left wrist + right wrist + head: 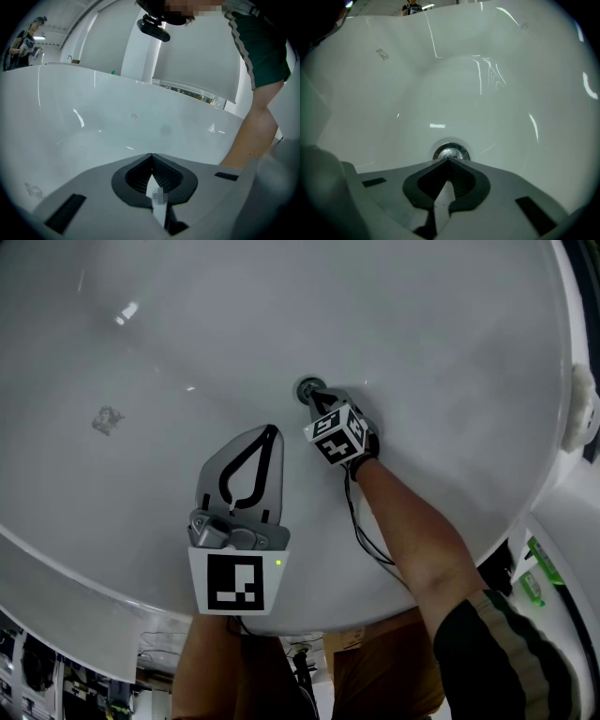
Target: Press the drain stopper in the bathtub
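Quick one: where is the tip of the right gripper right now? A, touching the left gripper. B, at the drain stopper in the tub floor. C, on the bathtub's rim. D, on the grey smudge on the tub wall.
B: the right gripper, its fingers shut and empty, points its tip at the near edge of the drain stopper. The left gripper hangs apart from it.

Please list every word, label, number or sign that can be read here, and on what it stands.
No text can be read.
Cubes on left gripper and right gripper: black square patterns, no letters.
Green tags outside the bathtub: too small.
Grey mark inside it: blurred.
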`<act>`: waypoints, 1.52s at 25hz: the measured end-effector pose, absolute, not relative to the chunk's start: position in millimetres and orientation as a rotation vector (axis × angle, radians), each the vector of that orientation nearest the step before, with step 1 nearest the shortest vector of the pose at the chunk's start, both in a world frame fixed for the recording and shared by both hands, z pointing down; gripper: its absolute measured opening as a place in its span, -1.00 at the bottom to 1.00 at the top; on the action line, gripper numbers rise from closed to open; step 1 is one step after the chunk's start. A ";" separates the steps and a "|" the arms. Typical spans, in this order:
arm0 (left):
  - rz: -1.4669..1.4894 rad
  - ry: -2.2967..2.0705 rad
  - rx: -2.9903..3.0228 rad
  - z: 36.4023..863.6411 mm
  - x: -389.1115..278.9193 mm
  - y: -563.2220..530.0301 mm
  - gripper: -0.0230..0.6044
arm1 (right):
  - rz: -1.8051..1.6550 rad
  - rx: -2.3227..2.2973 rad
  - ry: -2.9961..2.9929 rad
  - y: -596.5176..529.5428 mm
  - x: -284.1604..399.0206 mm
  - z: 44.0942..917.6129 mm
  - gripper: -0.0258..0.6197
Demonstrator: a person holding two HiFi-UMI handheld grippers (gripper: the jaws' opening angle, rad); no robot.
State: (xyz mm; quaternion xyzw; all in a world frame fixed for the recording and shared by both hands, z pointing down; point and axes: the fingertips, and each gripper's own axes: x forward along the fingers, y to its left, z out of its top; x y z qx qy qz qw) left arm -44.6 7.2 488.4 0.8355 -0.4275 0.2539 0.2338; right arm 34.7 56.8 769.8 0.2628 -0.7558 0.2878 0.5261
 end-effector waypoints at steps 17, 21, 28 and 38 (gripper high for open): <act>0.695 -1.155 2.272 492.0 -43.9 8.0 -0.90 | 0.193 0.243 -1.766 58.7 20.8 784.0 -0.29; 0.691 -1.145 2.277 493.1 -42.3 7.9 -0.90 | 0.145 0.118 -1.756 60.1 17.9 786.0 -0.29; 0.698 -1.128 2.293 493.2 -41.4 8.1 -0.90 | 0.259 0.096 -1.788 59.3 16.6 785.3 -0.30; 0.697 -1.118 2.295 493.4 -41.1 8.2 -0.90 | 0.465 0.421 -1.833 51.7 17.9 783.2 -0.36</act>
